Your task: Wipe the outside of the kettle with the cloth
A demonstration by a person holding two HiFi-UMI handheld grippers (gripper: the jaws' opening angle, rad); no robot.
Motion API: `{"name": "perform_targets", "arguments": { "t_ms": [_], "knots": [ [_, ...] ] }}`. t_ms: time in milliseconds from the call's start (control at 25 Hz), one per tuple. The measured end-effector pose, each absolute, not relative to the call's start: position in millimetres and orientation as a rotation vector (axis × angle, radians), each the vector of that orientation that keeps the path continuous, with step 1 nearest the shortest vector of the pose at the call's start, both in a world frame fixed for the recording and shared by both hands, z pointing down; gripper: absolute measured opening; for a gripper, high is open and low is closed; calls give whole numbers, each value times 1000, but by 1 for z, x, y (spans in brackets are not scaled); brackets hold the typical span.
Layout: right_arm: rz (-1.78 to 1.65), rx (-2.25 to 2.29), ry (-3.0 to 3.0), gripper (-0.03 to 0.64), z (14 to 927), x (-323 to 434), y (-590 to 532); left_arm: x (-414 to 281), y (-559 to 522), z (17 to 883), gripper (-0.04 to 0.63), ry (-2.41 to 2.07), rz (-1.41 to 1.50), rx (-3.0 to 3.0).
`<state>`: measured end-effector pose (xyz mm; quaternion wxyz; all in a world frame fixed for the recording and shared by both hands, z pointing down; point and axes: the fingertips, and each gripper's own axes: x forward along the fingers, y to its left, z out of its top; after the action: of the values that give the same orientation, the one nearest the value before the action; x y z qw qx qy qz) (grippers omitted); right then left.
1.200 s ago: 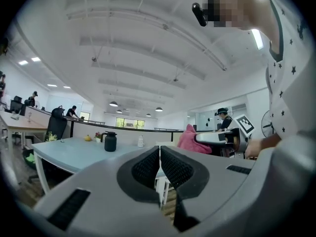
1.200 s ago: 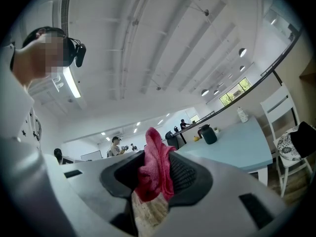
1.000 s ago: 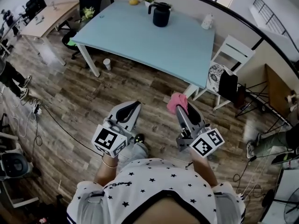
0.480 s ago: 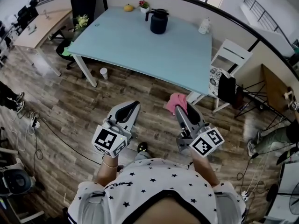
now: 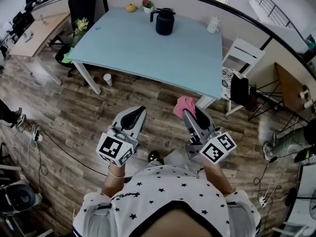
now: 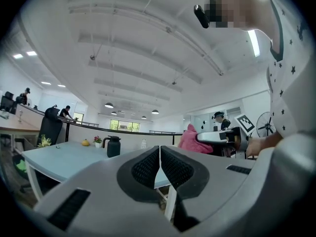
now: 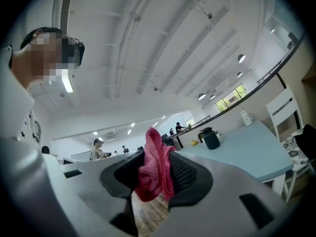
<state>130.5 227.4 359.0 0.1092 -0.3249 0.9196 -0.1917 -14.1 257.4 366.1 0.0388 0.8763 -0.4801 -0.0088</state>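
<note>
My right gripper (image 7: 156,176) clamps the cloth (image 7: 152,158) for wiping; my left gripper (image 6: 160,163) is closed, empty. Both are well apart from the kettle (image 5: 163,22).

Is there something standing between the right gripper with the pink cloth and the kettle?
Nothing visible blocks it. Between the right gripper, shut on the cloth, and the kettle lie only open floor and bare table top. The kettle stands near the table's far edge.
</note>
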Motion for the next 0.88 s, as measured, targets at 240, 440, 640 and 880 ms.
{"name": "perform_targets", "arguments": {
  "t_ms": [240, 440, 640, 880],
  "knots": [
    [-589, -922, 2704, 150, 362, 125, 210, -19, 245, 368, 32, -1492, -3, 2670],
    [-581, -855, 2716, 150, 362, 111, 173, -33, 222, 367, 32, -1567, 20, 2643],
    [-584, -799, 2732, 150, 360, 93, 131, -52, 190, 367, 32, -1629, 44, 2600],
    [-611, -769, 2744, 150, 367, 86, 69, -56, 130, 362, 32, -1667, 44, 2597]
  ]
}}
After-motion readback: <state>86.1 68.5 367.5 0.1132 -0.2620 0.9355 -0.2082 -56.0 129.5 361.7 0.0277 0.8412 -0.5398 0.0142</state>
